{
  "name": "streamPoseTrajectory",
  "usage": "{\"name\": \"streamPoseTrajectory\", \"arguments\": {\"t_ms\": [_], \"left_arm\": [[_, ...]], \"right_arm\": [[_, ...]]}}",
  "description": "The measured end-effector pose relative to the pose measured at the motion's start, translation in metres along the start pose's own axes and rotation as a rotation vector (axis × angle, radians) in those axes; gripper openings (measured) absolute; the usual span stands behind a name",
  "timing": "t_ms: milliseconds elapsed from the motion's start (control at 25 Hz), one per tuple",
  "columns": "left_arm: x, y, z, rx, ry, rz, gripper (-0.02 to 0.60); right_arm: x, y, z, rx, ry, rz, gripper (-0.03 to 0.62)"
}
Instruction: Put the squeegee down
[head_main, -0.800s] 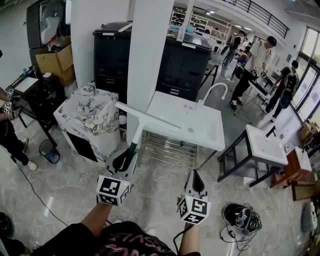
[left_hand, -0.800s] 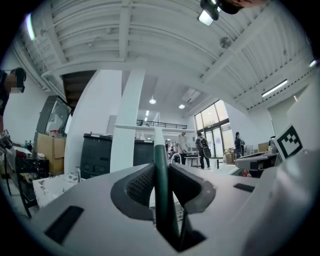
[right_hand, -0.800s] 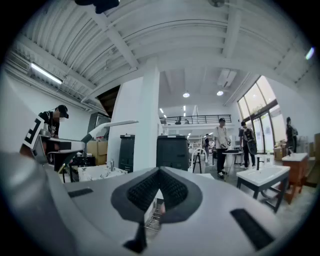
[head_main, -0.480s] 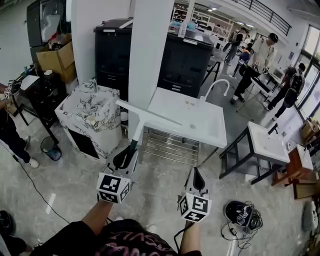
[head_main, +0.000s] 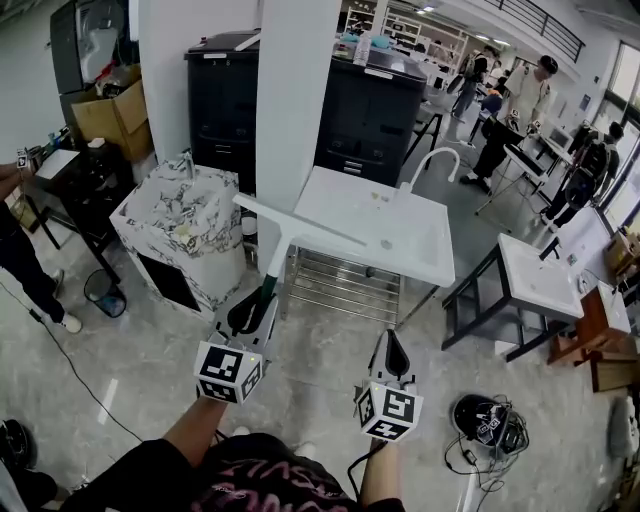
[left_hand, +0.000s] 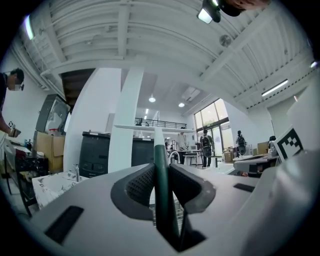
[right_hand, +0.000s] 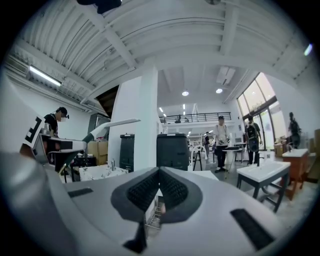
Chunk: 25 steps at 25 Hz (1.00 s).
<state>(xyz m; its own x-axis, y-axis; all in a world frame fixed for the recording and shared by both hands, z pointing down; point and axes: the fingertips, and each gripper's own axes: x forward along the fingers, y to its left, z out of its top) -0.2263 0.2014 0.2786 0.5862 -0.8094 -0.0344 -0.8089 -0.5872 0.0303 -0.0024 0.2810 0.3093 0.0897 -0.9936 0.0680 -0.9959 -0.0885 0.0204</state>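
- Left gripper view: the left gripper (left_hand: 161, 175) is clenched on the dark green handle of a squeegee (left_hand: 158, 145) with a white neck and a long white blade. The handle stands between the two black ribbed pads (left_hand: 140, 185), which press on it from both sides.
- Head view: this gripper is held level in the air above the grey polished floor (head_main: 320, 350). The squeegee's blade shows in front of a white square pillar (head_main: 290, 100) and the near edge of a white rectangular sink table (head_main: 410, 260). It appears to rest on neither.
- Right gripper view: the right gripper (right_hand: 159, 175) has its jaws pressed together on nothing. It sits level beside the left one, apart from the squeegee.
- Progress, as a judgement: the putting down has not begun. The squeegee is gripped and lies on no surface. What remains is carrying it to a surface, laying it there, and opening the left jaws.
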Motion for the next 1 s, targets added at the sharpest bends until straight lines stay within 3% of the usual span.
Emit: {"name": "streamPoseTrajectory", "arguments": {"t_ms": [1000], "left_arm": [[0.029,-0.078,-0.021,0.031,0.037,0.029,0.097]], "right_arm": [[0.003,-0.055,-0.029,-0.025,0.016,0.098,0.02]]}}
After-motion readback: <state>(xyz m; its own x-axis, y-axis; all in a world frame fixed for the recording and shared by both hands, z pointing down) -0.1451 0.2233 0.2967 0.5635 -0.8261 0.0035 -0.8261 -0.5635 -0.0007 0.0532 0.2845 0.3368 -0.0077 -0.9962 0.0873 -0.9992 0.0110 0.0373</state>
